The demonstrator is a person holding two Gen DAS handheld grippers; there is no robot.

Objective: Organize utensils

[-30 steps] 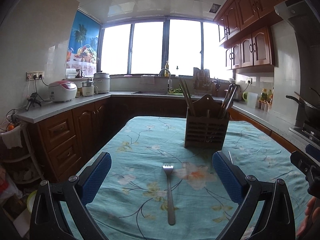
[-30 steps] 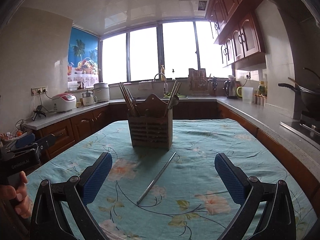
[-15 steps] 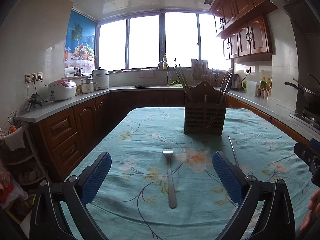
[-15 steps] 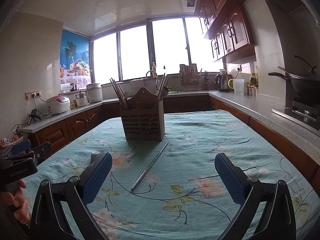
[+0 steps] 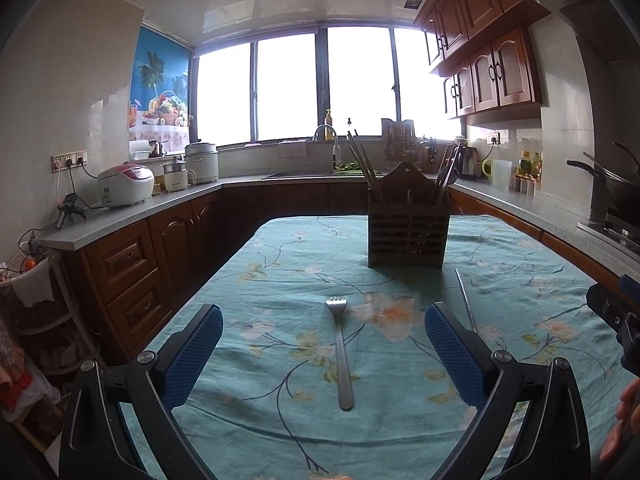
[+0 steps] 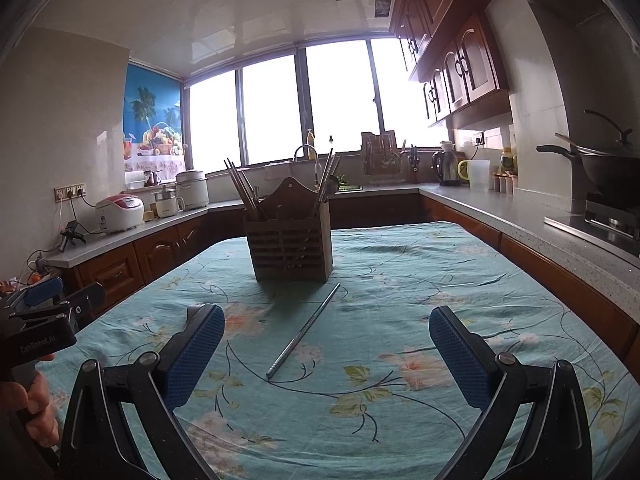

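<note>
Both tools are spread wide and hold nothing. The left gripper (image 5: 323, 354) hovers low over the teal floral tablecloth (image 5: 280, 280) with the silver metal fork (image 5: 341, 350) lying between its blue pads, tines pointing far, handle end near. The right gripper (image 6: 326, 356) frames the thin straight metal rod, likely a chopstick (image 6: 305, 330), which lies slanted on the cloth, its far end close to the dark wooden slatted utensil holder (image 6: 289, 246). That holder stands upright at the far middle of the table with chopsticks and other utensils already leaning in its left and right compartments.

The step in hand looks like the first pickup. For the fork, I would lower the left tool until the pads straddle the slim handle near its middle, then close squarely across the width; flat metal on soft cloth can slip or drag fabric along. The rod is thinner still, so the right tool should turn to cross it at a right angle before closing
</note>
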